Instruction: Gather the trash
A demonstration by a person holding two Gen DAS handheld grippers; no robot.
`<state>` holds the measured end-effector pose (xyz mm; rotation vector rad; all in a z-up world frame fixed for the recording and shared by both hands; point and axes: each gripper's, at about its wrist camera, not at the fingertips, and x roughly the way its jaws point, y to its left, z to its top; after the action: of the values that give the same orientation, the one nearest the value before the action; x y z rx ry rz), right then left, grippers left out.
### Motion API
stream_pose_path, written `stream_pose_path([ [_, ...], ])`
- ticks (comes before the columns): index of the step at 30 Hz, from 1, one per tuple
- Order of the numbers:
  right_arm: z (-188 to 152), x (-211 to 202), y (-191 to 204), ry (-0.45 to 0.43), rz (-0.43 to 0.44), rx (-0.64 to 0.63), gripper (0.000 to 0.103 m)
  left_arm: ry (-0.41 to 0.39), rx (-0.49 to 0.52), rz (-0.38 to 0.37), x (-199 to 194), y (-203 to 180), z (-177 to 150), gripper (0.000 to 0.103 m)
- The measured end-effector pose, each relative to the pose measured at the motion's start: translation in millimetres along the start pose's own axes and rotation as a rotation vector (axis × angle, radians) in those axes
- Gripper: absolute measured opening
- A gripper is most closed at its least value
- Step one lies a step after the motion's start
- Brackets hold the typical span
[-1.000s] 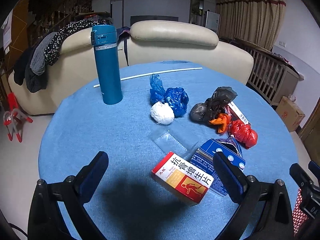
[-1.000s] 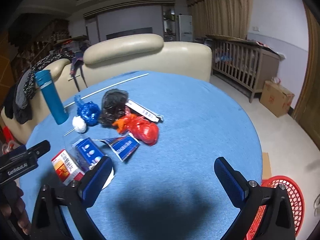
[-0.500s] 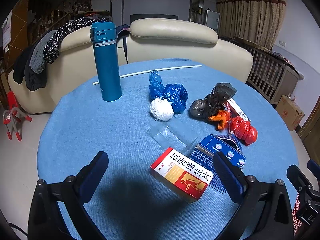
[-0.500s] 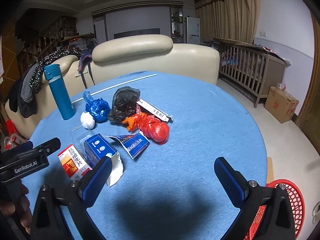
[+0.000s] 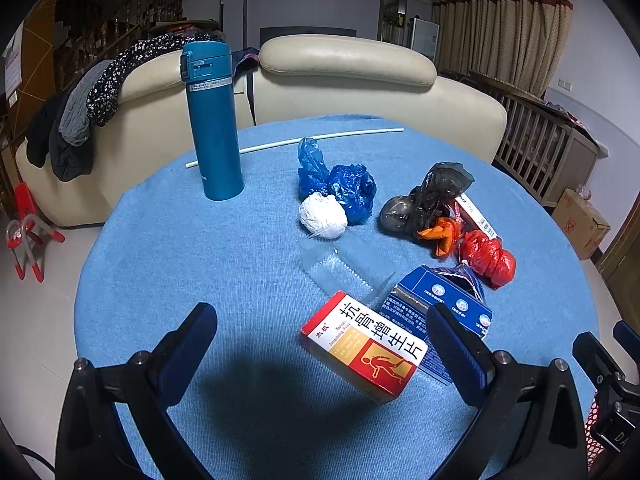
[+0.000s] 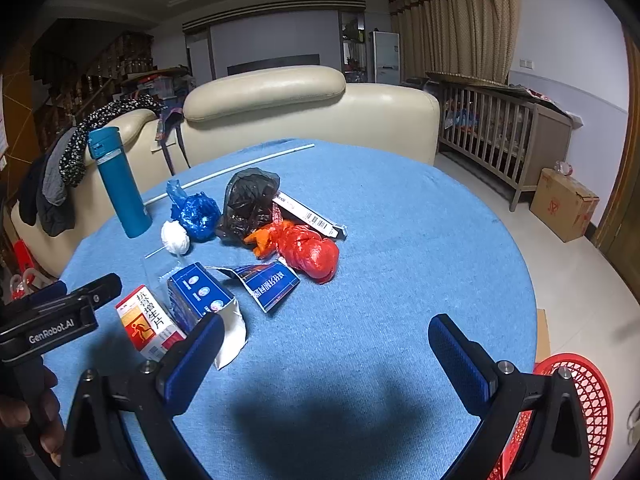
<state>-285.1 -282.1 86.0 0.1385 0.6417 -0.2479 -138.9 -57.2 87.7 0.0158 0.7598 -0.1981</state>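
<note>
Trash lies on a round table with a blue cloth (image 5: 168,248). A red and white medicine box (image 5: 362,346) sits just ahead of my open left gripper (image 5: 320,330), near its right finger. Behind it are a blue box (image 5: 440,300), a clear blister pack (image 5: 340,270), a white wad (image 5: 323,216), a blue bag (image 5: 344,184), a black bag (image 5: 430,196), an orange scrap (image 5: 440,234) and a red bag (image 5: 486,258). My right gripper (image 6: 326,336) is open over bare cloth, with the torn blue carton (image 6: 270,284) and red bag (image 6: 310,250) ahead of it.
A teal flask (image 5: 214,120) stands upright at the back left, with a white rod (image 5: 296,142) lying behind it. A red mesh basket (image 6: 576,400) sits on the floor off the table's right edge. A cream sofa (image 5: 344,76) stands behind the table.
Both grippers have drawn back and risen a little, so the trash sits slightly farther ahead in both views. Nothing on the table has moved.
</note>
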Motion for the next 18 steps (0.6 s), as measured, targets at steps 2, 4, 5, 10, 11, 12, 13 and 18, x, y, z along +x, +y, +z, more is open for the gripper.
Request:
stream_pose_path([
  [2,0.0,0.0,0.0,0.0,0.001,0.001,0.103,0.001,0.0,-0.001,0.1,0.3,0.1,0.103],
  [4,0.2,0.1,0.0,0.0,0.001,0.0,0.103,0.0,0.001,-0.001,0.0,0.2,-0.1,0.103],
  [5,0.1,0.2,0.2,0.0,0.002,-0.001,0.103,0.0,0.001,-0.001,0.0,0.2,0.0,0.103],
  [10,-0.2,0.4,0.5,-0.001,0.002,-0.002,0.103,0.001,0.001,-0.002,-0.2,0.4,0.0,0.103],
  [11,-0.2,0.3,0.7,0.0,0.002,-0.001,0.103,0.0,0.001,-0.003,-0.4,0.4,-0.1,0.103],
  [12,-0.3,0.4,0.6,0.0,0.002,-0.001,0.103,0.0,0.001,-0.002,-0.5,0.3,-0.1,0.103],
  [13,-0.4,0.5,0.6,0.0,0.002,-0.001,0.103,-0.002,0.001,-0.001,-0.7,0.5,-0.2,0.103],
  [18,-0.3,0.5,1.3,-0.001,0.003,-0.002,0.103,0.0,0.002,0.0,-0.7,1.6,0.2,0.103],
])
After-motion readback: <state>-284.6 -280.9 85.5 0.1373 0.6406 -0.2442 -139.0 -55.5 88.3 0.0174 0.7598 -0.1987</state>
